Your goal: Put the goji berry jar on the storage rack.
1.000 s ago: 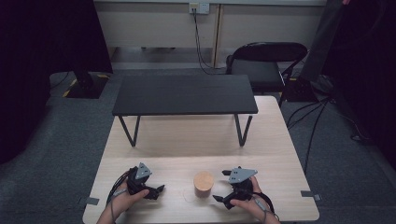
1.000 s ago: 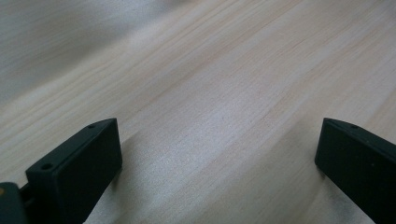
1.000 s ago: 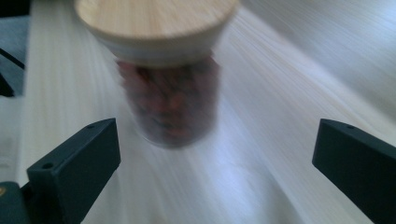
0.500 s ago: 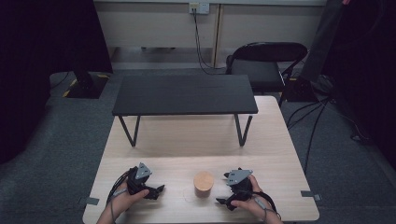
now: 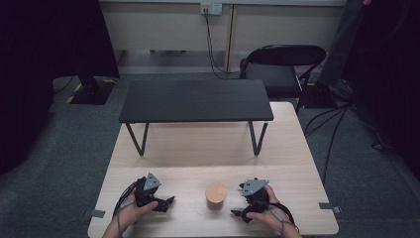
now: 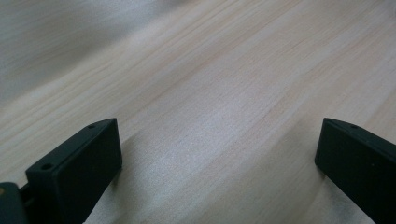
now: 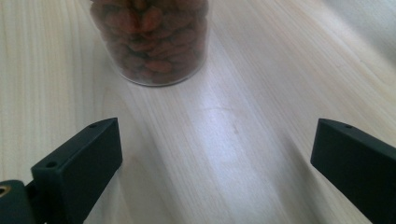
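a clear jar of almonds (image 7: 149,39) is seen upright on the tabletop (image 5: 198,148), between the left tongs (image 5: 166,202) and the right tongs (image 5: 238,213). both pairs are spread wide and nothing is gripped. the jar is judged untouched, so the grasp and any moving remain undone.

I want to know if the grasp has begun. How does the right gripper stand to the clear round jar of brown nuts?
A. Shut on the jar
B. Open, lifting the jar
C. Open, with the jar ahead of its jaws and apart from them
C: in the right gripper view the right gripper has its jaws wide apart over bare wood, and the clear round jar of brown nuts stands beyond them on the light wooden table.
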Tool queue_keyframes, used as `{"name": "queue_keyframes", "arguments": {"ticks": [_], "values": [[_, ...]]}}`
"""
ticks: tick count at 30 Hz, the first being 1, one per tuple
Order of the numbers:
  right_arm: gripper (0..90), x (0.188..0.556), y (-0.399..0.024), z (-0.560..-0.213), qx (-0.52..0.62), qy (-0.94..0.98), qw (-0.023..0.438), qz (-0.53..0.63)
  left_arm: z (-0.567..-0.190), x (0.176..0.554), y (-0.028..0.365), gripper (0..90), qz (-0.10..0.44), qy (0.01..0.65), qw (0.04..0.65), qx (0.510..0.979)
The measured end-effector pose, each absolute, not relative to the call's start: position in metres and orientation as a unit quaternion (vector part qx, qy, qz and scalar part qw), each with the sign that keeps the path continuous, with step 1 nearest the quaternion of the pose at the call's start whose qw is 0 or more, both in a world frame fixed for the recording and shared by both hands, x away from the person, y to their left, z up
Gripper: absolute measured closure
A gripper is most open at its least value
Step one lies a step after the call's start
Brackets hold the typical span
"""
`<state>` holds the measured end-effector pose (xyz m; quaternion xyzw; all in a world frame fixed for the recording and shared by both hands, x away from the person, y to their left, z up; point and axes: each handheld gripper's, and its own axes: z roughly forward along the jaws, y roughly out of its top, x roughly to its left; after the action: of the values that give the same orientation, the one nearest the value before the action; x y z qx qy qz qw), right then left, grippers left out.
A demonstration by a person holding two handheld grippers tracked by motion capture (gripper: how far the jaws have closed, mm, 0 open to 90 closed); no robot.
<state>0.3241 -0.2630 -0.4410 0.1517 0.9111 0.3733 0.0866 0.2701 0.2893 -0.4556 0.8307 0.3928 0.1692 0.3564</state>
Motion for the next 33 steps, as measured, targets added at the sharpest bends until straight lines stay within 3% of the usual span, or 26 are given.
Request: {"name": "queue_keyframes", "arguments": {"ticks": [14,27,33], "values": [[0.8,0.33,-0.268,-0.447,0.151,0.896,0.063,0.413,-0.455,0.272,0.29,0.0,0.169,0.387,0.354,0.834],[0.9,0.338,-0.235,-0.456,0.123,0.883,0.034,0.451,-0.455,0.272,0.29,0.0,0.169,0.387,0.354,0.834],[7.0,0.339,-0.231,-0.46,0.119,0.876,0.037,0.466,-0.455,0.272,0.29,0.0,0.169,0.387,0.354,0.834]]}}
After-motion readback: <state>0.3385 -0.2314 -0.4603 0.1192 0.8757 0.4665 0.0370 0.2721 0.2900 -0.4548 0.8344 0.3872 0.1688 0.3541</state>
